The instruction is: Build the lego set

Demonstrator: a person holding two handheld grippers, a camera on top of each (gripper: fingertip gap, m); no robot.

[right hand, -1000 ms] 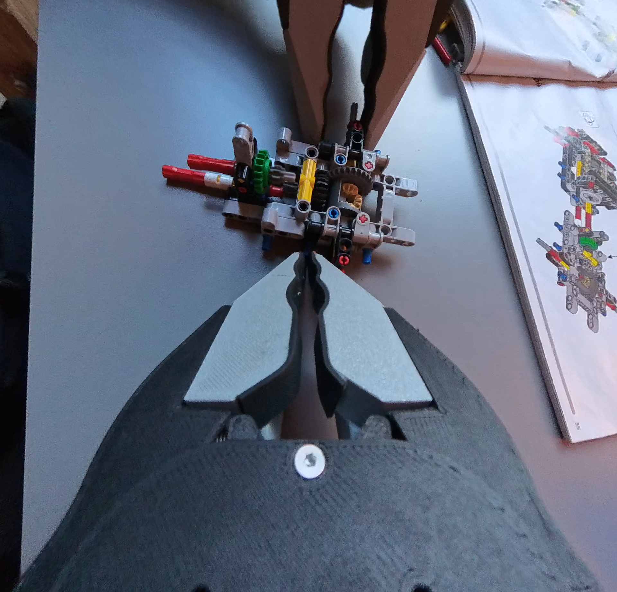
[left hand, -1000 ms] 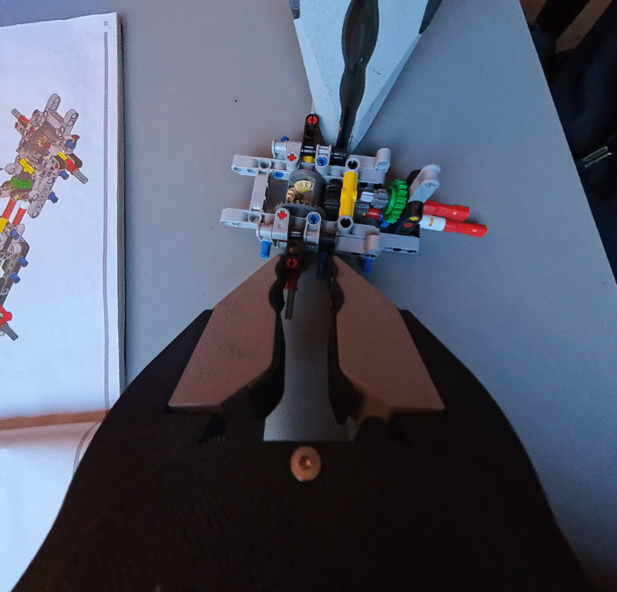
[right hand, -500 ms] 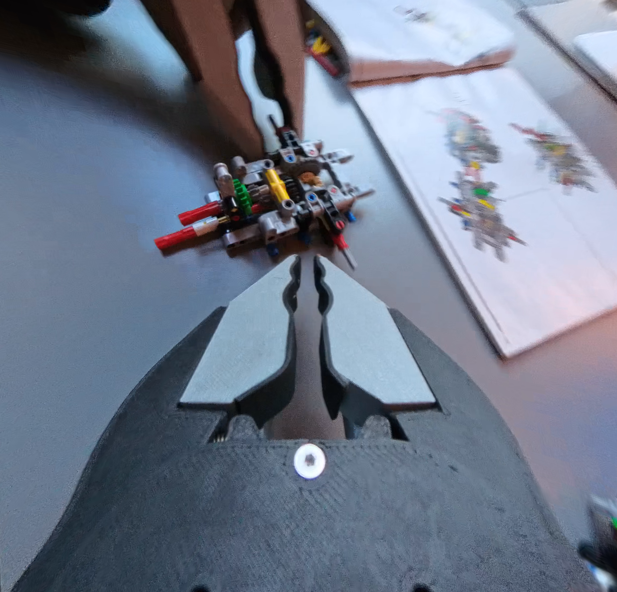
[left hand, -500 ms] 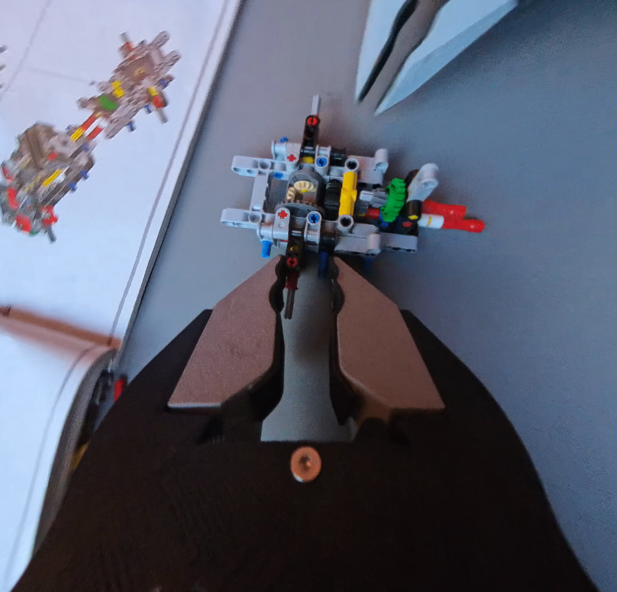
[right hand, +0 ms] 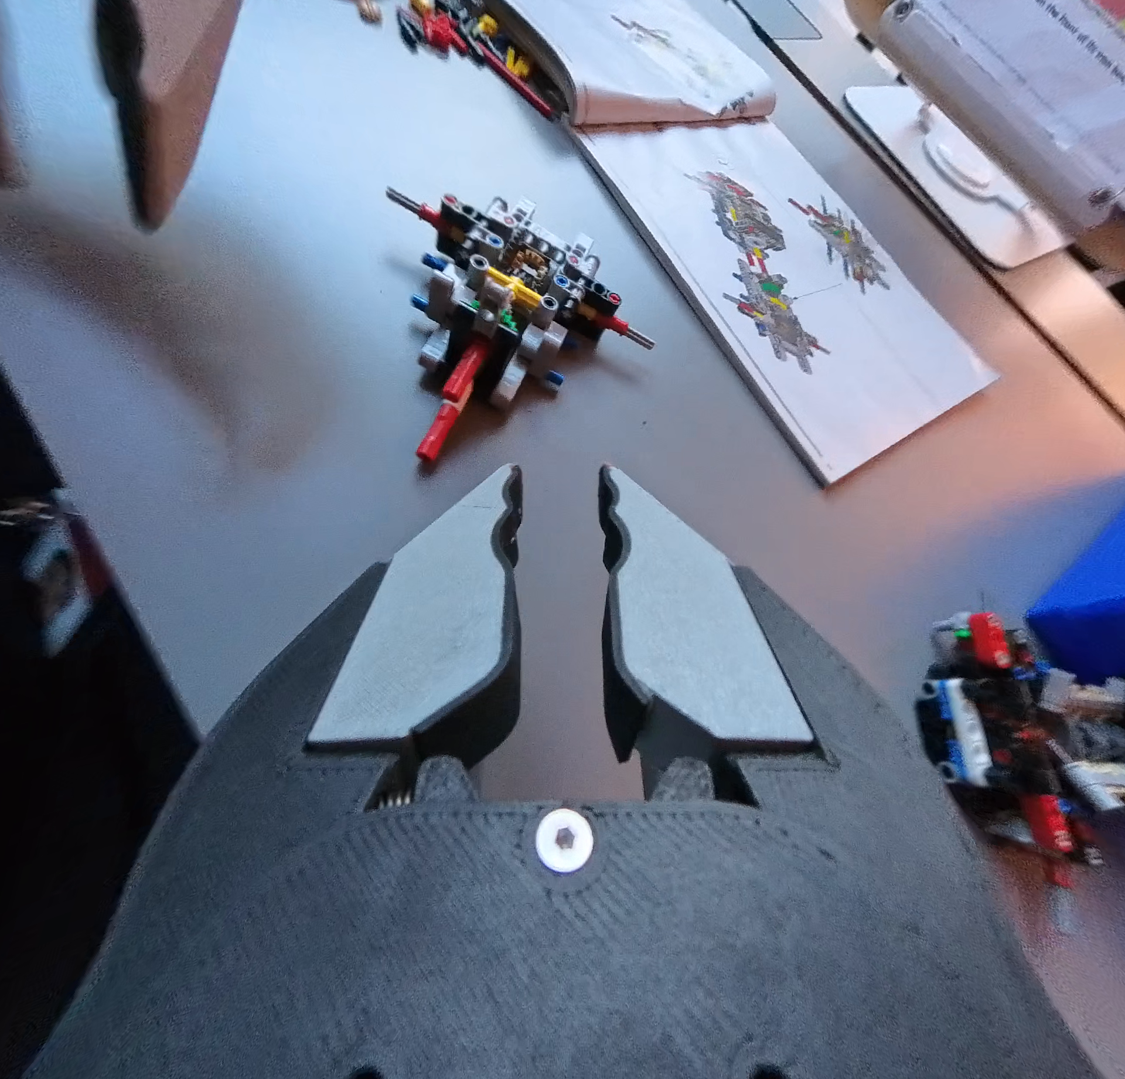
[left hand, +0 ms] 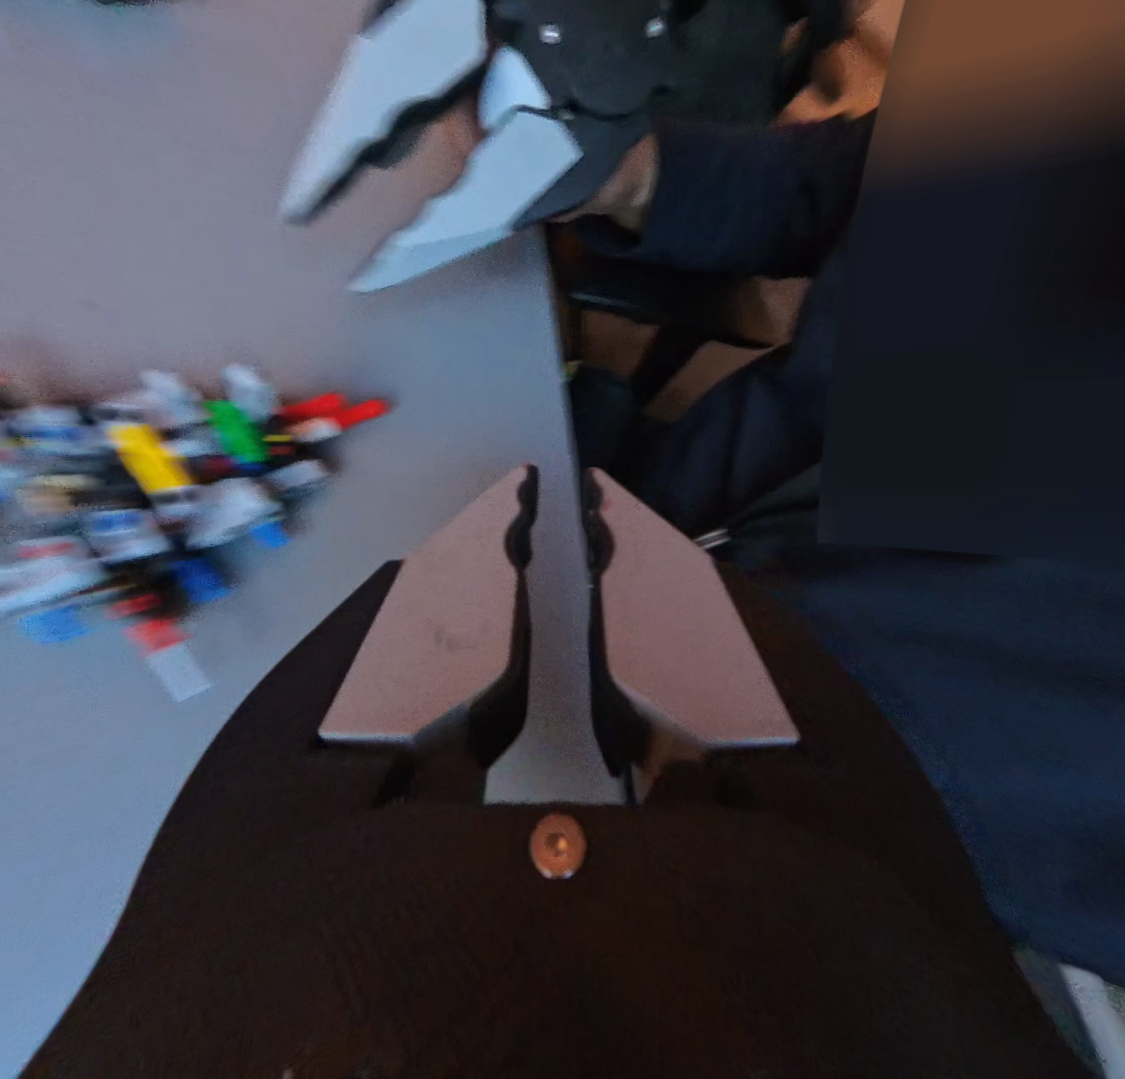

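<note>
Right gripper [right hand: 560,477]: grey fingers parted, nothing between, above grey bench [right hand: 304,136]; multicoloured plastic brick assembly [right hand: 511,301] at 12 o'clock, apart. Left gripper [left hand: 560,477]: brown fingers narrowly parted, empty, over bench edge; assembly at 9 o'clock.

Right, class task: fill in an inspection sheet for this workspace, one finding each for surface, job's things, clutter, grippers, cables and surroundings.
Surface: grey table, bare under both grippers.
Job's things: brick assembly lying on the table, nothing touching it; open instruction booklet to its right.
Clutter: loose brick parts at the far end; second brick model and blue box at right.
Grippers: left gripper and right gripper both open, holding nothing.
Cables: nothing seen.
Surroundings: person's sleeve past the table edge; white device at right.
</note>
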